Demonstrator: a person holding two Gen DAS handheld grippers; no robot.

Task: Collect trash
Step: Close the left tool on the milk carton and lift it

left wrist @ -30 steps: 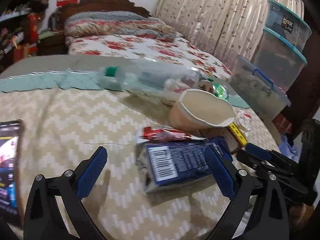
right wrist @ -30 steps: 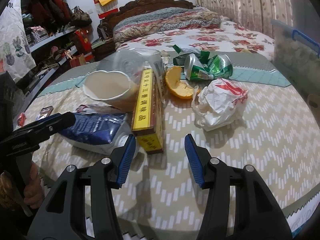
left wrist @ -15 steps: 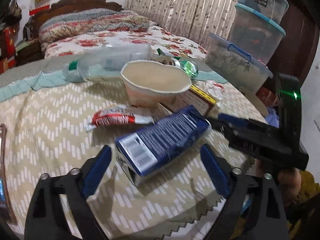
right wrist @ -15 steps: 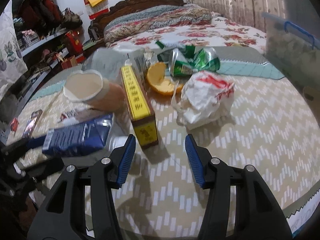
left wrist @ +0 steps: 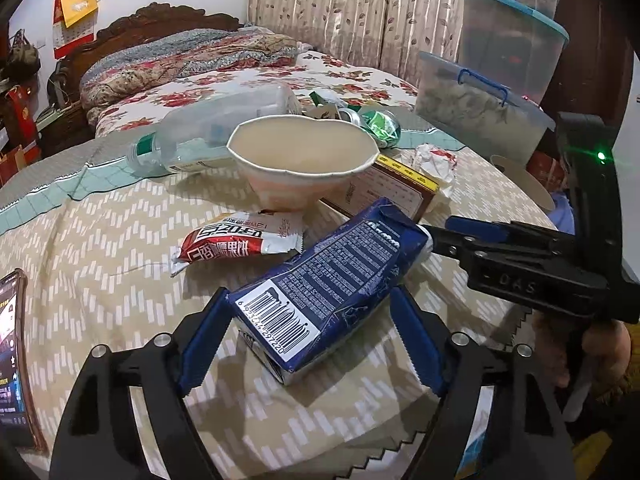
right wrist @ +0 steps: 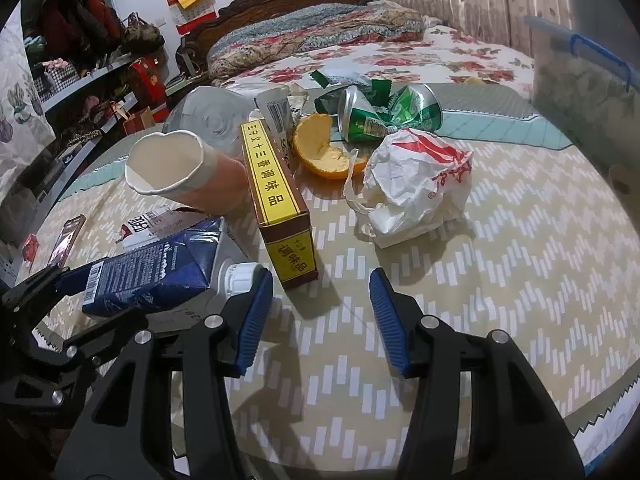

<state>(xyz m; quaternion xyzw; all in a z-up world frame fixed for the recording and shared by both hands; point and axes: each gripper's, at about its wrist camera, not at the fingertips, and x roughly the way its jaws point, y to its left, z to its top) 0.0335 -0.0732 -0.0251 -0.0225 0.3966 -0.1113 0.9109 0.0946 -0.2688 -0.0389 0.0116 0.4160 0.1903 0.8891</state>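
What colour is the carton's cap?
White; the cap shows best in the right wrist view.

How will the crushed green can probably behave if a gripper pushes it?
The crushed green can looks empty and dented, so probably light and easy to deform further. Its flattened, creased body makes rolling unlikely; it would rather slide, perhaps nudging the orange peel beside it.

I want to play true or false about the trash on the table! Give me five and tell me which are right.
1. The left gripper holds the blue carton. True.
2. The right gripper holds the yellow box. False: it is open and holds nothing.
3. The paper cup lies on its side. True.
4. The green can looks new and smooth. False: it is crushed.
5. The orange peel sits inside the cup. False: it lies on the table beside the box.
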